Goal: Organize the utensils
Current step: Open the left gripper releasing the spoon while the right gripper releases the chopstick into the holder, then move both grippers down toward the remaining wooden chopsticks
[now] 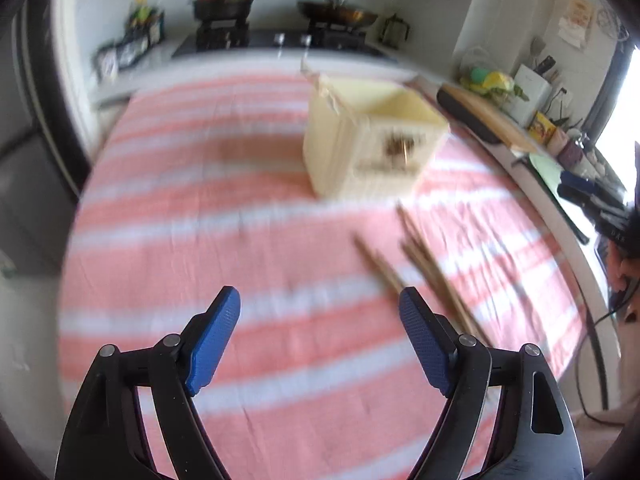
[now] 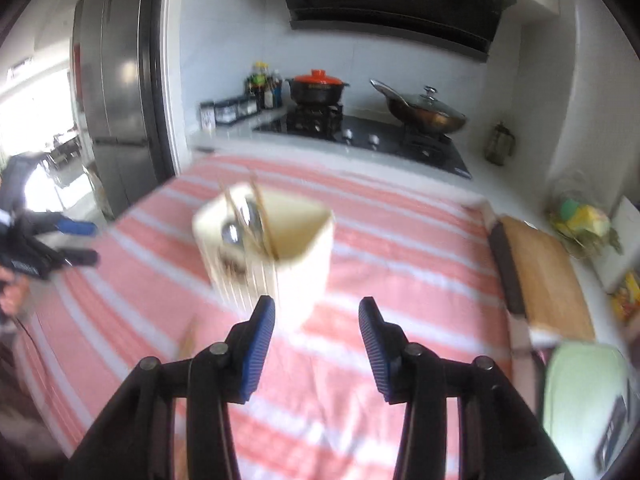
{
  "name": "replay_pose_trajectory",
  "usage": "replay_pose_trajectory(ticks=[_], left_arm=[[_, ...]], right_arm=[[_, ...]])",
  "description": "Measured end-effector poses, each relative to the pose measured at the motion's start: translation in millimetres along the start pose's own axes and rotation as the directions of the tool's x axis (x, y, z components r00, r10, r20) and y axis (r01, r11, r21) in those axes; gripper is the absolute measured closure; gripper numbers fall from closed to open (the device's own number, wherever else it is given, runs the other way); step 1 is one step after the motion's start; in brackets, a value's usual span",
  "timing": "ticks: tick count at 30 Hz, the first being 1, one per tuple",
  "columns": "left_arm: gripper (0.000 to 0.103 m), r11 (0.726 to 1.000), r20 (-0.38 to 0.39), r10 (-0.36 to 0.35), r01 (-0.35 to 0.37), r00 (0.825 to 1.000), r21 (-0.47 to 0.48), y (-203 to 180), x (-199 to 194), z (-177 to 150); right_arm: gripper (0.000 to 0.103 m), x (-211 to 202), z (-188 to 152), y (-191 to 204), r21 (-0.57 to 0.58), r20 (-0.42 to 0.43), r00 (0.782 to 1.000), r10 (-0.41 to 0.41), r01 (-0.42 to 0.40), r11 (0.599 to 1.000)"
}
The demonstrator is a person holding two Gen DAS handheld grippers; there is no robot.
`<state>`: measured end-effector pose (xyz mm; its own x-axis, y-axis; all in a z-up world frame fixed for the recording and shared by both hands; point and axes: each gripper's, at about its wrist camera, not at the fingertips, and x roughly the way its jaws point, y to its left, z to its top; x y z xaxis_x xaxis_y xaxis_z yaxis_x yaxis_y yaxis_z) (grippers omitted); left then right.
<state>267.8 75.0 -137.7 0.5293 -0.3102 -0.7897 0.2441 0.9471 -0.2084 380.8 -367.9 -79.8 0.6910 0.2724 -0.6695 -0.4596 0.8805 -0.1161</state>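
Chopsticks (image 1: 424, 264) lay loose beside holder (image 1: 372, 140); left claw (image 1: 320, 300) and right claw (image 2: 317, 308) were spread, empty; blurred approach risked scattering them.

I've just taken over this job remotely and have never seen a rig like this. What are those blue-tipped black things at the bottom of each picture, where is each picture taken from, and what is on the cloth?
No robot arm is here: a person holds a two-finger gripper in each hand, each with a fisheye camera looking along its fingers. One picture looks out from the left gripper, the other from the right gripper. Both are open and hold nothing.

On the pink-and-white striped cloth stands a cream utensil holder; the right view shows a metal spoon and some chopsticks already inside it. Loose chopsticks lie on the cloth ahead of the left gripper. Both pictures are motion-blurred, so I cannot count them.
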Motion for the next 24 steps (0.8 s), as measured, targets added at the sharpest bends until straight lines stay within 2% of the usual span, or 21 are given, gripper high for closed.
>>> replay_pose_trajectory(ticks=[2,4,7,9,12,16,21,24], left_arm=[[0.02,0.998,-0.016,-0.017,0.016,1.0,-0.065,-5,5,-44],[0.02,0.993,-0.021,-0.033,0.031,0.999,-0.117,-14,9,-73],[0.02,0.988,-0.003,-0.049,0.048,0.999,-0.144,-29,12,-94],[0.02,0.99,-0.004,-0.053,0.052,0.999,-0.134,-38,16,-96],[0.02,0.992,-0.02,-0.035,0.032,0.999,-0.119,-48,24,-93],[0.019,0.994,-0.006,-0.034,0.033,0.999,-0.107,-64,36,-82],[0.019,0.996,0.006,0.013,-0.012,1.0,-0.093,-77,60,-69],[0.019,0.995,0.006,0.049,-0.049,0.999,-0.089,-81,77,-61]], right_arm=[[0.059,-13,-49,8,0.043,0.001,0.999,-0.039,0.039,0.998],[0.059,-20,-102,18,0.137,-0.015,0.999,-0.041,0.043,0.99],[0.059,-20,-157,31,0.267,-0.053,0.998,-0.018,0.032,0.963],[0.059,-19,-175,40,0.31,-0.063,0.998,0.013,0.007,0.951],[0.059,-19,-181,50,0.291,-0.079,0.996,0.046,-0.021,0.957],[0.061,-8,-166,57,0.26,-0.104,0.992,0.066,-0.037,0.965],[0.077,23,-148,73,0.232,-0.152,0.98,0.125,-0.087,0.969],[0.082,40,-136,84,0.213,-0.169,0.973,0.159,-0.122,0.969]])
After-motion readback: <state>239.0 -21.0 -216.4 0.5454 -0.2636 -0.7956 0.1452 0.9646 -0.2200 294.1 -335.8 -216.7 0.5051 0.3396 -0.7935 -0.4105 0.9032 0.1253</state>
